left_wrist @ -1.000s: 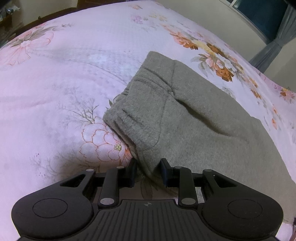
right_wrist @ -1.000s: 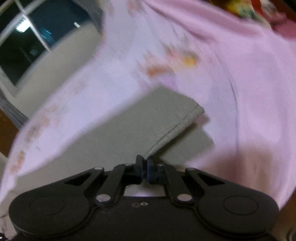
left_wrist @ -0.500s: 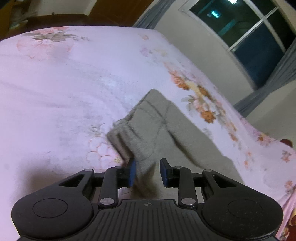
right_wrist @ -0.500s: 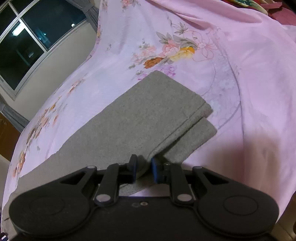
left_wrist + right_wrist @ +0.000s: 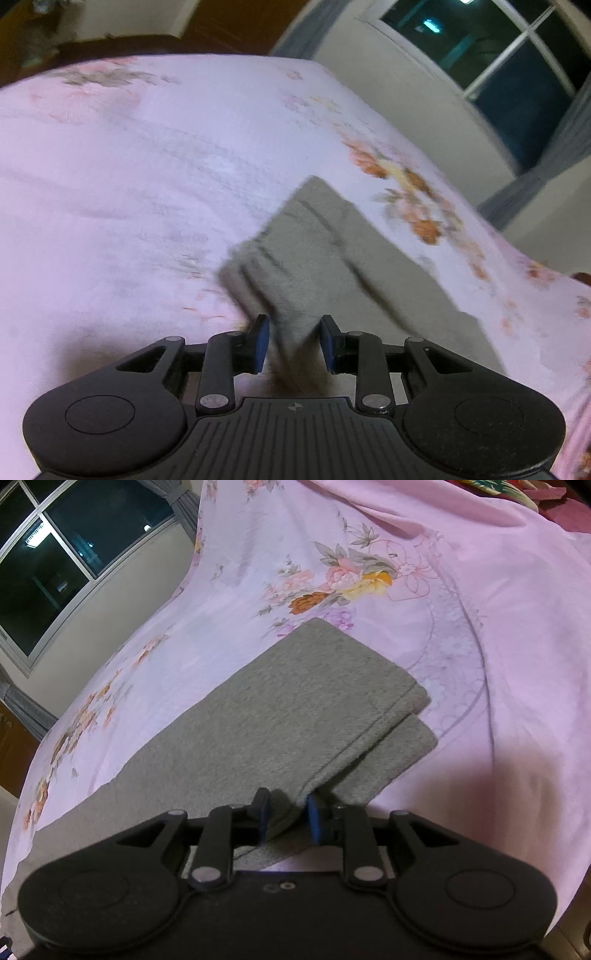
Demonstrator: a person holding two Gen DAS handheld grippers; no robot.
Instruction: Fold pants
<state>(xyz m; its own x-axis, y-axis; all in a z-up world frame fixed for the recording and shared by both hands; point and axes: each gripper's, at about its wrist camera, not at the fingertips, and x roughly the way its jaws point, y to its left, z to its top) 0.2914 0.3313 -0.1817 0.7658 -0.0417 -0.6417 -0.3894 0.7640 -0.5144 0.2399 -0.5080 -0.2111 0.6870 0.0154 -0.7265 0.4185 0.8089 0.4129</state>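
Note:
Grey knit pants [image 5: 317,254] lie on a pink floral bed sheet [image 5: 110,192], one leg folded over the other. The left wrist view shows the waistband end; a corner of it lies between the fingers of my open left gripper [image 5: 293,341], which sits over the near edge. The right wrist view shows the pants' [image 5: 295,709] two leg cuffs stacked, the upper one offset from the lower. My right gripper [image 5: 286,818] is open with the near cuff edge lying between its fingers.
The bed sheet [image 5: 498,635] spreads all around the pants. A wall with a dark window [image 5: 517,66] and grey curtains stands beyond the bed's far side. The window also shows in the right wrist view [image 5: 55,561].
The right gripper, shut on the leg cuff a second ago, has opened and the cuff lies flat. The left gripper has lifted and pulled back, so the pants look smaller.

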